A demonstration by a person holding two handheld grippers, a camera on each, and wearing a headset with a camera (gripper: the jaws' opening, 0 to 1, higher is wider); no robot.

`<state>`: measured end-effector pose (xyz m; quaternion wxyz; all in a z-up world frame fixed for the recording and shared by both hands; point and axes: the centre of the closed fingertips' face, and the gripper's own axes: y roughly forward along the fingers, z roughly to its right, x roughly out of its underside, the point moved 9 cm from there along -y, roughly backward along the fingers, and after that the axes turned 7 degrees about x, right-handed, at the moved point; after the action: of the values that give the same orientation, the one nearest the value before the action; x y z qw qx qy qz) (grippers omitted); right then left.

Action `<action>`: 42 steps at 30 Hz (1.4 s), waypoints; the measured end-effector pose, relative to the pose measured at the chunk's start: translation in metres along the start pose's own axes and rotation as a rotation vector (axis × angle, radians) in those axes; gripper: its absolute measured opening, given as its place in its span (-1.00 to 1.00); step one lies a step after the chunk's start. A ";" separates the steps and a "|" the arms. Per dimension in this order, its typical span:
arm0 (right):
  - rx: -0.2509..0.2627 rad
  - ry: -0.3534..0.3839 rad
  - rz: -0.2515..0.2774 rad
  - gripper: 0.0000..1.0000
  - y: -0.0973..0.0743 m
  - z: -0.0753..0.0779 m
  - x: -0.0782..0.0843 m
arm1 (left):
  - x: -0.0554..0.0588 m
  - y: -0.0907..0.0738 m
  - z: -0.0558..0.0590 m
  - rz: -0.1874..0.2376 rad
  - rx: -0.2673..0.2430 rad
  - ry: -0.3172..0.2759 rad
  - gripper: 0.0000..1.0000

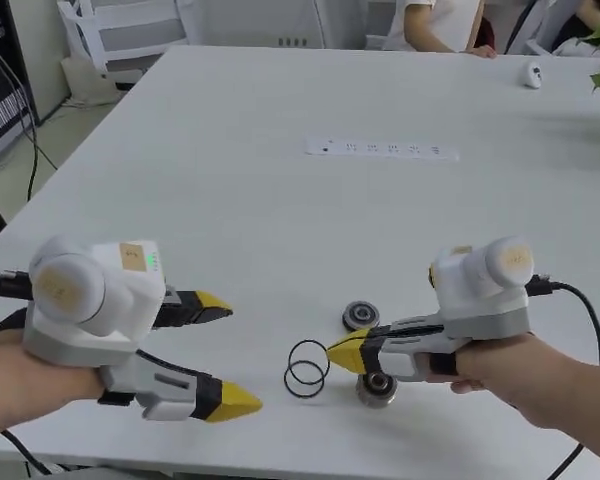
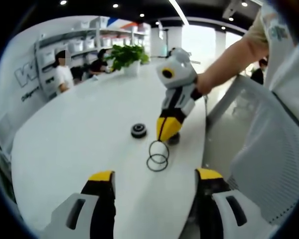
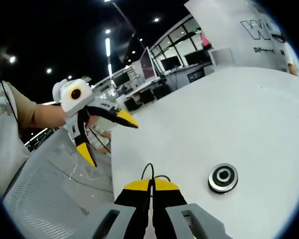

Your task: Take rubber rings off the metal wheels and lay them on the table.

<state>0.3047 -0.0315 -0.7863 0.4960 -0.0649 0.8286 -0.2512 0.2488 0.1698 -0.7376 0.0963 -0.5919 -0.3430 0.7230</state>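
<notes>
Head view: the right claw [image 1: 342,350] is pinched closed on a thin black rubber ring [image 1: 290,357], which overlaps a second black rubber ring [image 1: 286,382] lying on the white table [image 1: 280,220]. One round metal wheel [image 1: 360,315] sits just beyond, another metal wheel [image 1: 377,388] beneath that claw. The left claw [image 1: 232,352] gapes wide, empty.

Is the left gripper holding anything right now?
No, the left gripper has its jaws spread wide apart in the left gripper view, with nothing gripped between them.
</notes>
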 end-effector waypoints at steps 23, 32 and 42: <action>0.030 -0.016 -0.070 -1.00 0.014 0.005 0.009 | 0.008 -0.004 0.001 -0.018 0.001 -0.029 0.34; 0.054 -0.033 -0.078 -1.00 0.016 0.007 0.011 | 0.011 -0.003 0.003 -0.026 0.003 -0.033 0.33; 0.072 -0.058 -0.086 -0.99 0.017 0.009 0.013 | 0.012 -0.002 0.003 -0.031 0.007 -0.032 0.33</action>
<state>0.3082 -0.0242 -0.8078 0.5104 -0.0898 0.8009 -0.3000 0.2423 0.1767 -0.7451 0.1039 -0.5746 -0.3510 0.7320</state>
